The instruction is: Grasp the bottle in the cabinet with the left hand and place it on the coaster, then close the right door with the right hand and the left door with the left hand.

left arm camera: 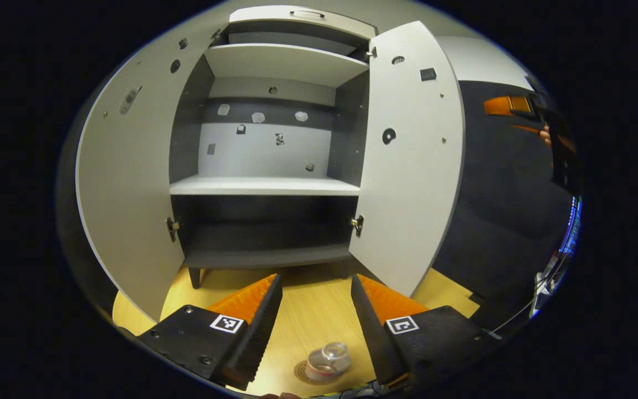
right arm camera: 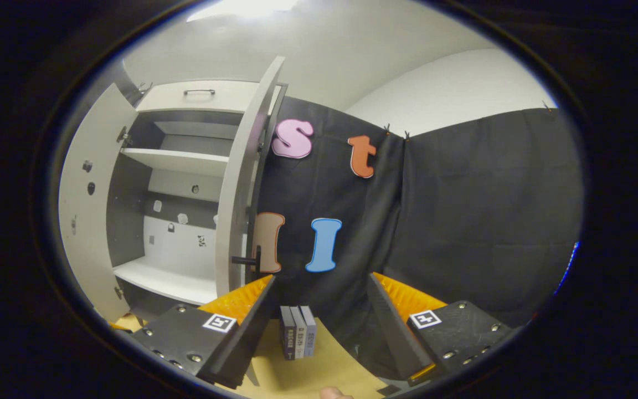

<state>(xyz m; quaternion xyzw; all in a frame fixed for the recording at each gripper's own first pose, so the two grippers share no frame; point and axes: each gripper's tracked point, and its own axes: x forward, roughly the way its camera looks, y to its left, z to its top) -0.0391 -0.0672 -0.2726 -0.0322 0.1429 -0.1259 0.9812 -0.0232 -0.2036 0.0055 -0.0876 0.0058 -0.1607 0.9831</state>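
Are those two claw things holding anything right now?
No. Both the left gripper and right gripper are open; the small clear plastic bottle stands free on its coaster.

Bottle low in left gripper view, coaster mostly hidden beneath it. Books labels too small.

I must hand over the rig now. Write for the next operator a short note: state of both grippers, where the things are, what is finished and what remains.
Left gripper: open, holding nothing, above the table facing the cabinet.
Right gripper: open, holding nothing, out to the side, near the edge of the right door.
Bottle: already on the coaster, on the wooden table in front of the cabinet, between the left gripper's fingers but not touched by them.
Done: bottle is out of the cabinet and on the coaster.
Left: both doors stand wide open. Close the right door with the right gripper, then the left door with the left.
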